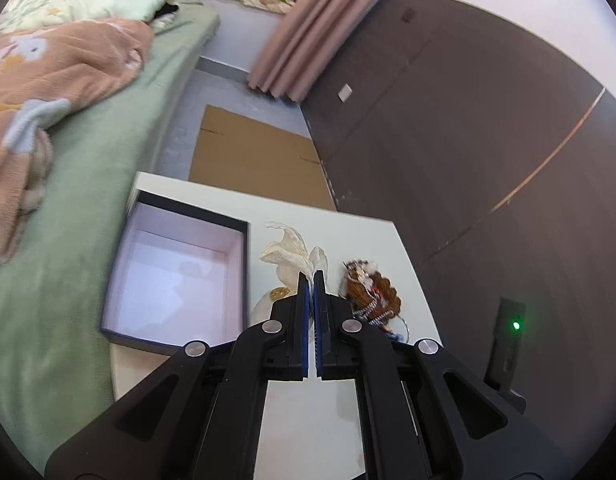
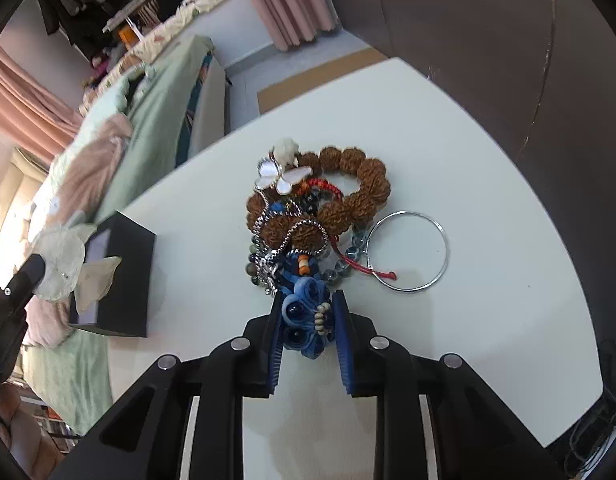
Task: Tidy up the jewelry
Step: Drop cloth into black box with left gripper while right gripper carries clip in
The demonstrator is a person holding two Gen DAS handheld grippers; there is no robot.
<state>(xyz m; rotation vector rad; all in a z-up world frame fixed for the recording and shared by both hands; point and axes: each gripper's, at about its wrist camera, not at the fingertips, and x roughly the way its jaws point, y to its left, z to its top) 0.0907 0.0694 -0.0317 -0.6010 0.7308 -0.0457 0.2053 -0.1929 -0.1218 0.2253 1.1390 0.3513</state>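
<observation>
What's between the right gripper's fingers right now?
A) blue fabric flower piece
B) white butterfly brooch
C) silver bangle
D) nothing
A: the right gripper has its fingers on either side of the blue flower piece at the near end of the pile; the bangle and butterfly brooch lie farther out on the table.

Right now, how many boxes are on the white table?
1: an open, empty black box on the table's left side, beside the bed. No other shows.
</observation>
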